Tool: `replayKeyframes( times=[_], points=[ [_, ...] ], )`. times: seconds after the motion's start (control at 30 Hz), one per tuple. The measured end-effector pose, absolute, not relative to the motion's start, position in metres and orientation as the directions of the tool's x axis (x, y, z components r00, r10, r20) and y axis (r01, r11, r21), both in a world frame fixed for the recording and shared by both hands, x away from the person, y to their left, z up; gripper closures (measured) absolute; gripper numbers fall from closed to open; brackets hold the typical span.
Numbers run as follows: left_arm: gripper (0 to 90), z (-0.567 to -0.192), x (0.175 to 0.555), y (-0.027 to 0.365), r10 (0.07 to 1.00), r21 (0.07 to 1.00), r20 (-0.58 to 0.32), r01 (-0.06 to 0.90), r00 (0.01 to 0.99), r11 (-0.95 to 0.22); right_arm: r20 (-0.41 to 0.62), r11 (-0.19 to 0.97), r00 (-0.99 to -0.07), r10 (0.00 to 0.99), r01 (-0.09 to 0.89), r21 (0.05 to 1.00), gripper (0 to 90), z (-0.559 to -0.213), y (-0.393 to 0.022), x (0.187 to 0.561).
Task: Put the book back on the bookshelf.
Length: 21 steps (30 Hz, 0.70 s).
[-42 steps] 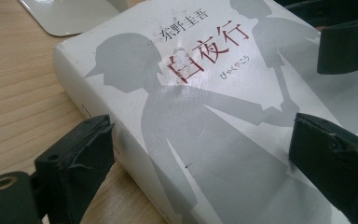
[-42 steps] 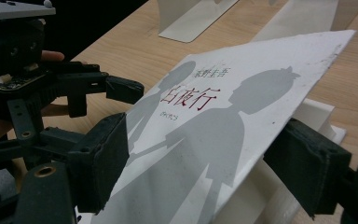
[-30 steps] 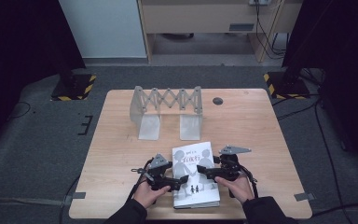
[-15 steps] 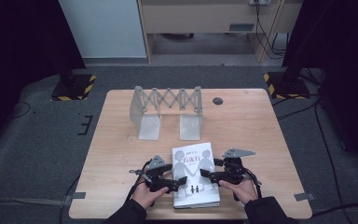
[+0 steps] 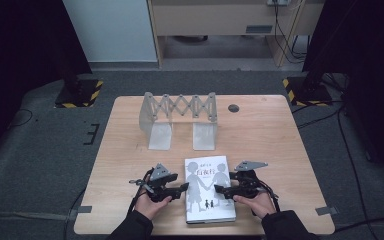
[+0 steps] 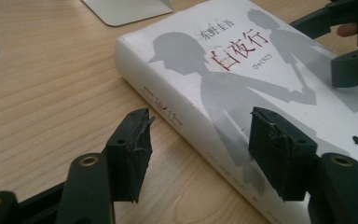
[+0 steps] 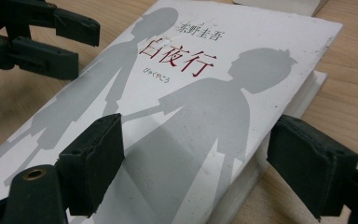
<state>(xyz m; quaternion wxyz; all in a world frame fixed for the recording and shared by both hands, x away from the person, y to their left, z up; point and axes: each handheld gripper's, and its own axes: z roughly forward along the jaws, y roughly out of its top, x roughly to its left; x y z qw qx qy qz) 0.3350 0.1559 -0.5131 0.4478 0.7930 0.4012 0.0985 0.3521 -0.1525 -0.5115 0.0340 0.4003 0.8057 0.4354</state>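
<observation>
My left gripper (image 5: 182, 189): jaws just been closing in, not touching yet, one over book (image 5: 209, 188) spine edge, other over table (image 5: 125, 150). My right gripper (image 5: 221, 189): jaws apart, one over book cover, other past book's page edge, no squeeze. Book flat on table, between both grippers. Folding rack (image 5: 180, 117) behind book.
</observation>
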Motion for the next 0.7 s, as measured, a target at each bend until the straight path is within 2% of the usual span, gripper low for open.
replayKeyframes(
  times=[0.07, 0.33, 0.7],
  points=[
    [42.3, -0.512, 0.335, 0.159, 0.739, 0.781, -0.15, 0.537, 0.657, -0.319, 0.289, 0.305, -0.681, 0.673, 0.611, 0.731, 18.5, -0.512, -0.153, 0.352],
    [41.8, -0.52, 0.334, 0.157, 0.737, 0.76, -0.135, 0.546, 0.662, -0.351, 0.303, 0.282, -0.676, 0.672, 0.612, 0.739, 18.8, -0.51, -0.153, 0.352],
    [44.4, -0.521, 0.335, 0.158, 0.734, 0.762, -0.181, 0.565, 0.655, -0.316, 0.335, 0.191, -0.709, 0.621, 0.551, 0.813, 20.8, -0.497, -0.15, 0.352]
  ],
)
